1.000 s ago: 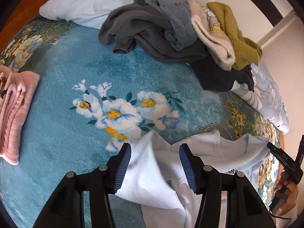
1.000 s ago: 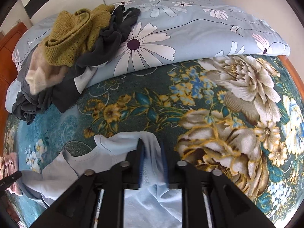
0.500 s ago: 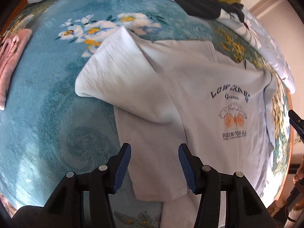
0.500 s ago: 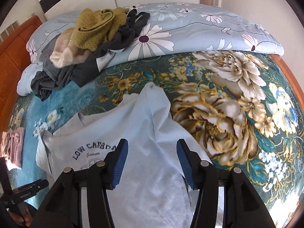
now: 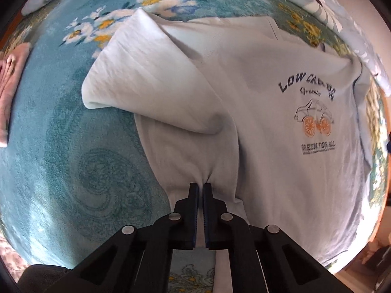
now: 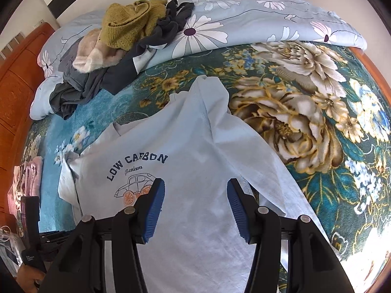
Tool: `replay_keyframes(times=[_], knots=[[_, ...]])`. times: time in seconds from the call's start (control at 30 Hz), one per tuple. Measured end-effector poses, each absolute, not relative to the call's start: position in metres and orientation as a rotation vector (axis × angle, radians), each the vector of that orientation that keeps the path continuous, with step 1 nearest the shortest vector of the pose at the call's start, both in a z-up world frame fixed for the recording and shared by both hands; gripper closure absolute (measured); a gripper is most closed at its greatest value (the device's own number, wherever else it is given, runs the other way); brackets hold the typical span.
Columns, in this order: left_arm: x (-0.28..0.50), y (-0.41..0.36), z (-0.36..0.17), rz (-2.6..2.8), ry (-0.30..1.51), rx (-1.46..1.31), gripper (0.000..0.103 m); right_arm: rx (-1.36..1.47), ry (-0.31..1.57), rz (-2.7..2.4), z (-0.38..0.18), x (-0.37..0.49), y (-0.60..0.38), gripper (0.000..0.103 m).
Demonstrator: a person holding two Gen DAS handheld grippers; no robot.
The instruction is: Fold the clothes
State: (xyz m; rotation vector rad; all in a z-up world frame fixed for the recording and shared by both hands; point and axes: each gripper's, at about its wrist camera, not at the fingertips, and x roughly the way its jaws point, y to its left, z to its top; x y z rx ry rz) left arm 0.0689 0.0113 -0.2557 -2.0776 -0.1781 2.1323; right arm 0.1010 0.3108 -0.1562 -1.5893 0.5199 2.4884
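So this was pretty early in the fold, by the look of it. The pale blue T-shirt (image 5: 281,131) lay spread print-side up on the bed (image 5: 61,166), over the teal floral blanket, with the "LOW CARBON" car graphic facing the ceiling. One sleeve (image 5: 146,78) was flopped a bit inward on the left side, but I wouldn't call that a real fold, more just how it landed. No lengthwise or crosswise fold on the body yet.

The left gripper (image 5: 199,188) had just snapped its fingers together, and they were pinched on a little pucker of fabric at the shirt's lower left edge. The right gripper (image 6: 195,207) hung over the shirt's right half with its fingers roughly half open and nothing between them but air; the cloth underneath looked flat and ungripped.

As for the rest: a folded pink garment (image 6: 29,178) sat off at the left edge of the bed, so I'd guess one item was already done. A heap of unfolded clothes (image 6: 117,48) (mustard knit, something fluffy and cream, dark grey stuff) was piled up against the flowered duvet (image 6: 244,19) at the far end. So, plenty left to do.
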Motion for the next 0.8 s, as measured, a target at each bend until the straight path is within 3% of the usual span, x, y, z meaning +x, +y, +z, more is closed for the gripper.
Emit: replay_keyframes(times=[0.07,0.33,0.53,0.8], knots=[[0.068,-0.013,-0.241,2.168,-0.361,-2.019,0.099,-1.579,0.544,2.493,-0.155,0.103,0.314,0.048],[0.059,-0.173,-0.167,2.691,-0.716,-1.802,0.099,-1.517,0.568,2.471,-0.15,0.112,0.34,0.048],[0.042,-0.244,-0.157,2.886,-0.573,-1.89,0.099,-1.514,0.581,2.402,-0.145,0.124,0.384,0.049],[0.014,-0.24,-0.16,2.923,-0.614,-1.893,0.095,-1.572,0.491,2.282,-0.144,0.171,0.437,0.048]])
